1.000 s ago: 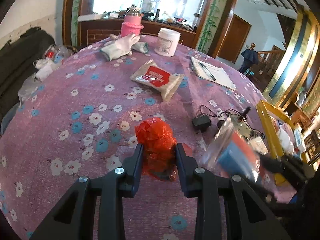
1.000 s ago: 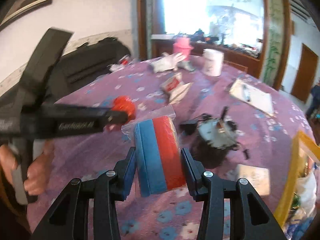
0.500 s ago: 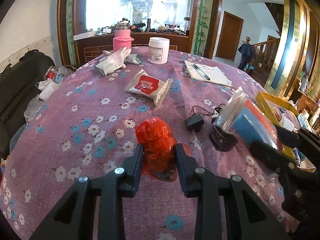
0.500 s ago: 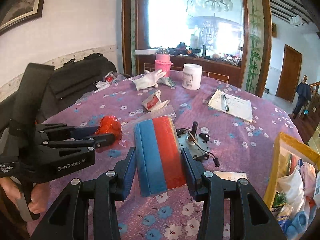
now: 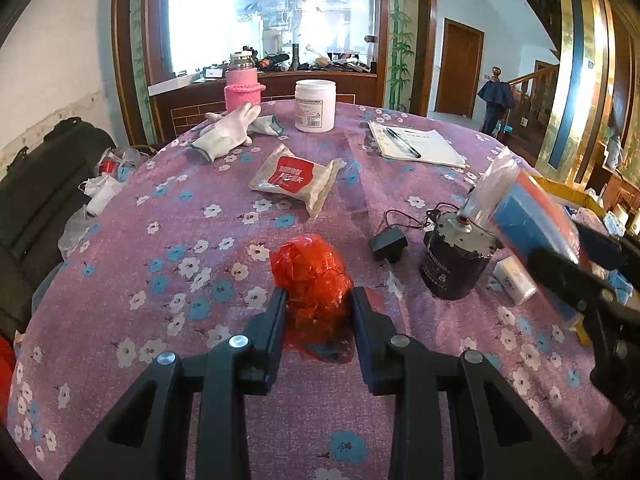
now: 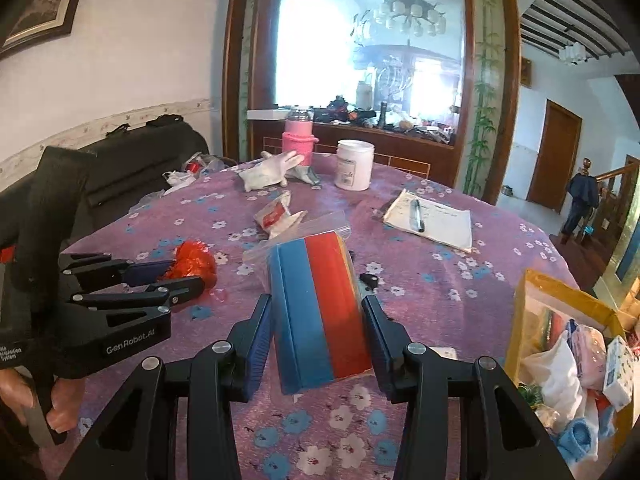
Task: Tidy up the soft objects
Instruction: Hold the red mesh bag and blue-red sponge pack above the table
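A crumpled red plastic bag (image 5: 310,276) is pinched between the fingers of my left gripper (image 5: 318,306), just above the purple flowered tablecloth (image 5: 168,240). My right gripper (image 6: 316,320) is shut on a clear zip bag holding blue and red folded cloths (image 6: 320,312), held off the table. That cloth bag (image 5: 532,216) shows at the right of the left wrist view. The left gripper (image 6: 180,276) with the red bag (image 6: 192,260) appears at the left of the right wrist view, a hand (image 6: 60,408) on its handle.
A white glove (image 5: 228,128), a pink-sleeved bottle (image 5: 244,88), a white jar (image 5: 315,106), a red-labelled packet (image 5: 296,176), a notepad with pen (image 5: 412,146), a black adapter (image 5: 388,244) and a dark can (image 5: 456,260) lie on the table. A yellow basket (image 6: 568,352) of soft items stands right.
Both views have swung and levelled out. The right gripper with the cloth bag has risen and now sits farther right in the left wrist view. Both grips are unchanged.
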Demonstrator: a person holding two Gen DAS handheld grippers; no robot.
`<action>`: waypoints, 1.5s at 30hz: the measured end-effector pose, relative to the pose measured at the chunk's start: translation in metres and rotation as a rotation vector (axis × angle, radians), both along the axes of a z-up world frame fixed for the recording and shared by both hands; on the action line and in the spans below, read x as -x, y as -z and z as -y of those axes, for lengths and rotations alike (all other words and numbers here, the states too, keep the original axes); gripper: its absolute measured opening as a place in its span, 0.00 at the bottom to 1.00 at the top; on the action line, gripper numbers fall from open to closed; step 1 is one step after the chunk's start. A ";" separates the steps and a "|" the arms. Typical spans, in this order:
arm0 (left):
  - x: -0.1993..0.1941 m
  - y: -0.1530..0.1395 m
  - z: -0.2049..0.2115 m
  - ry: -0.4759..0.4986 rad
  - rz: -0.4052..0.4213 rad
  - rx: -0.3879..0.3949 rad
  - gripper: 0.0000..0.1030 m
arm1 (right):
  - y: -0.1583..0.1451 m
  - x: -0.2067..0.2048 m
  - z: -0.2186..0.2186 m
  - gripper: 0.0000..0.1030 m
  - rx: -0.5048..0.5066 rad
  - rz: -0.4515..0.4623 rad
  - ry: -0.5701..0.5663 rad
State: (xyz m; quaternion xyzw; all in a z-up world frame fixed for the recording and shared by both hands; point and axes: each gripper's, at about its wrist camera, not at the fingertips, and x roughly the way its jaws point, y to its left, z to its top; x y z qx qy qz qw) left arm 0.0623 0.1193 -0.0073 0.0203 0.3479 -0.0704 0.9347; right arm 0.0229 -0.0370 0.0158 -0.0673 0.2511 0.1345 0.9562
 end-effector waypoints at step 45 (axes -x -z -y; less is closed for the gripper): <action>0.037 -0.021 0.063 0.107 0.075 -0.073 0.30 | -0.002 -0.011 0.097 0.46 -0.169 -0.030 0.270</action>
